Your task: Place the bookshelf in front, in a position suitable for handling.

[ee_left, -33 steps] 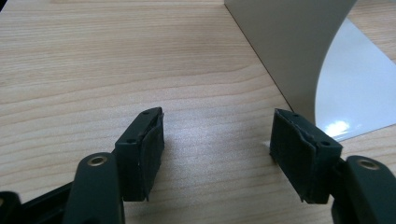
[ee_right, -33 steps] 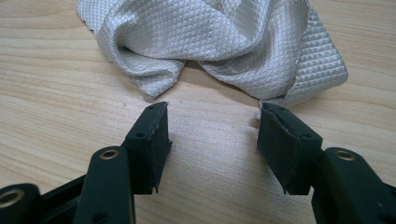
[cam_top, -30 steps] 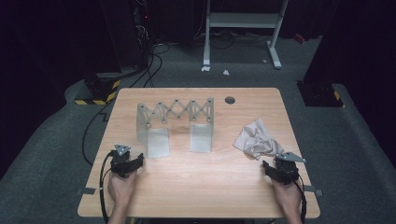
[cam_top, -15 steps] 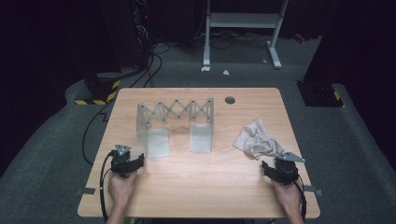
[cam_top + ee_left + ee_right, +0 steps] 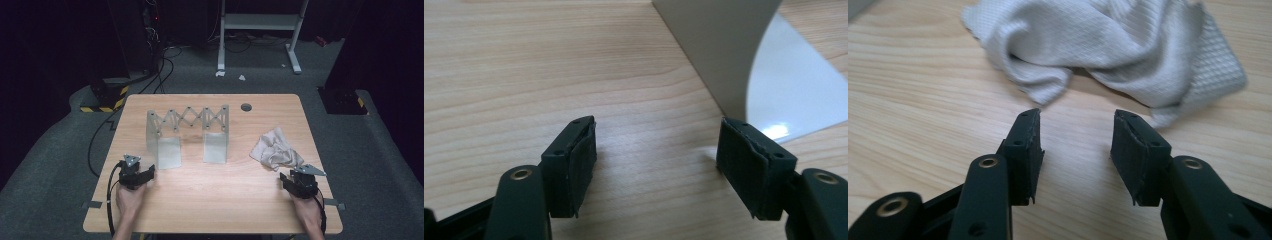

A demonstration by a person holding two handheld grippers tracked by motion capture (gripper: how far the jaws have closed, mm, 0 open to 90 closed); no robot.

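A crumpled white cloth lies at the table's right side. My right gripper rests just in front of it, open; its jaws have just been closing with nothing between them. In the right gripper view the cloth lies a short way beyond the right gripper. A grey accordion rack with two upright panels stands at mid-table. My left gripper sits open near the rack's left panel. In the left gripper view, bare wood shows between the jaws of the left gripper.
The wooden table has a round cable hole at its far edge. Behind it on the dark floor stand a white frame, cables and a yellow-black striped block.
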